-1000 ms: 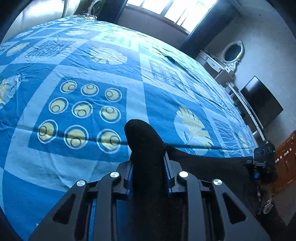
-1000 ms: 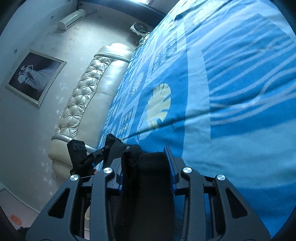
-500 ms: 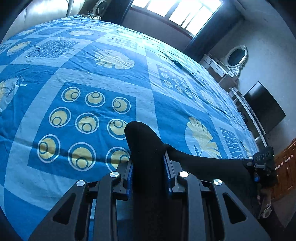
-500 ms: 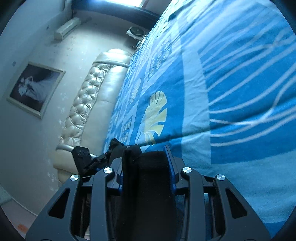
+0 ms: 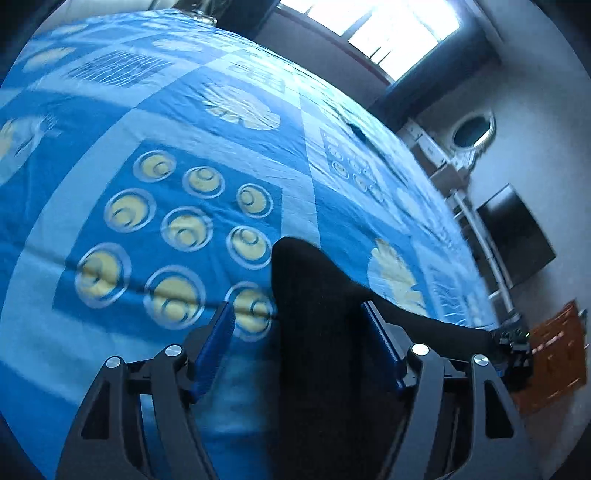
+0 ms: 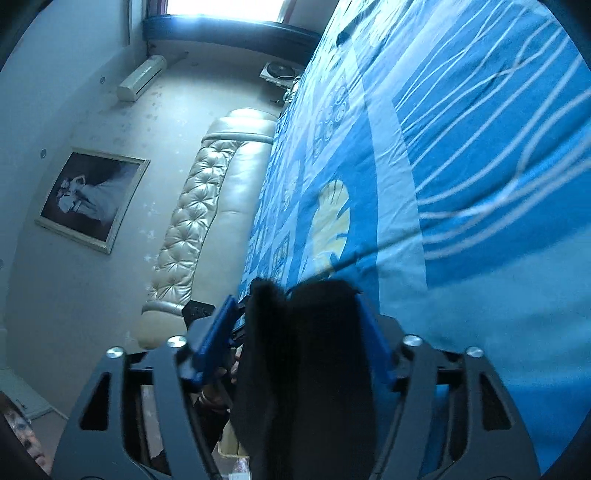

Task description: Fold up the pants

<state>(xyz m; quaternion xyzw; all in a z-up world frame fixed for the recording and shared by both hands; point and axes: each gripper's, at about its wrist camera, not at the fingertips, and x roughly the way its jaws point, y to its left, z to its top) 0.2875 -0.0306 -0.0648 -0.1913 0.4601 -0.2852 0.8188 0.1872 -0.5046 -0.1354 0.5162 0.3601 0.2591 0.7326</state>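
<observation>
Left gripper [image 5: 297, 314] and right gripper [image 6: 293, 308] spread; black pants [image 5: 314, 332] loose between fingers.

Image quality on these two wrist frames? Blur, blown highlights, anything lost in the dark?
Left wrist: motion smear on the bedspread and the right-hand wall, window blown out, pants a featureless black mass. Right wrist: window clipped white, stripes at the right edge smeared, pants underexposed; strong fisheye bending in both.
</observation>
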